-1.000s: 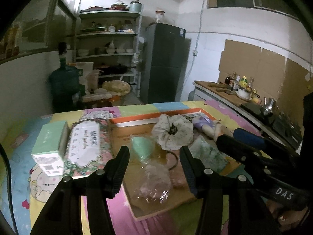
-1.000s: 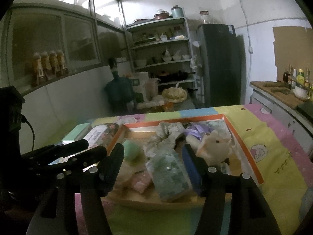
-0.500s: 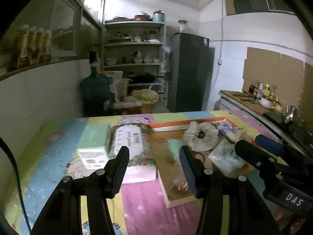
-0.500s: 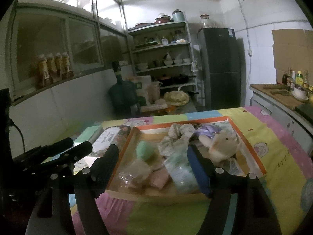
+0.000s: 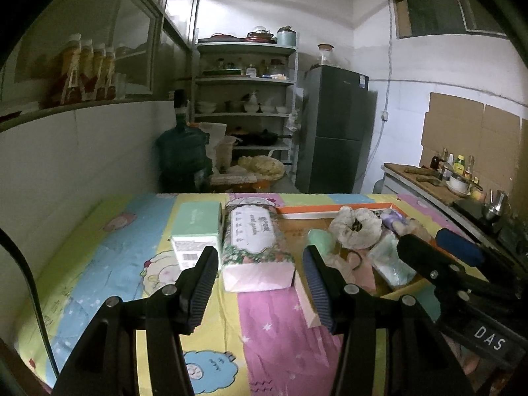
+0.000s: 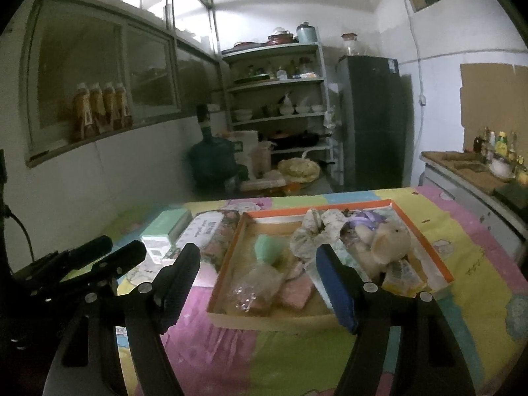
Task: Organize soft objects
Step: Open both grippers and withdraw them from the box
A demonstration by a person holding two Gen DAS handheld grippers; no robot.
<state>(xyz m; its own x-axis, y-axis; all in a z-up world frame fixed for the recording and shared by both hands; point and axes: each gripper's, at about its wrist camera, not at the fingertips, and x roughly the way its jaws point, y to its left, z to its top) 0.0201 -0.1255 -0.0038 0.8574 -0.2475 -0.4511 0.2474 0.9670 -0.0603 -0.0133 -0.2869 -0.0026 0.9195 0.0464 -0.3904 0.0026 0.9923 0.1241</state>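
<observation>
The left claw (image 5: 260,283) is standing part-open and empty over the patterned cloth on the counter (image 5: 270,336), and the floral tissue pack (image 5: 255,244) is lying straight ahead of it, just beyond the fingertips and framed between the two jaws. The pack's long axis is running away from the claw, so its short end is facing the jaws and they are lining up across its narrower width — a reach forward and down looks like all a grip would need. A mint-green box (image 5: 198,229) is sitting against the pack's left side, ahead and to the left of the left finger, and could be crowding that jaw. The right claw (image 6: 257,283) is standing wide with nothing between its pads; its jaws have just been opening further. Directly ahead of it the orange-rimmed tray (image 6: 429,247) is holding the loose soft things — a mint sponge (image 6: 269,247), a clear bag (image 6: 255,283), a pink pad (image 6: 297,292), a crumpled cloth (image 6: 313,231) and a plush toy (image 6: 384,244) just past its right finger. So the left hand is the nearer one for the tissue pack, which is lying outside the tray on its left, while the right hand is the nearer one for the tray's contents.
</observation>
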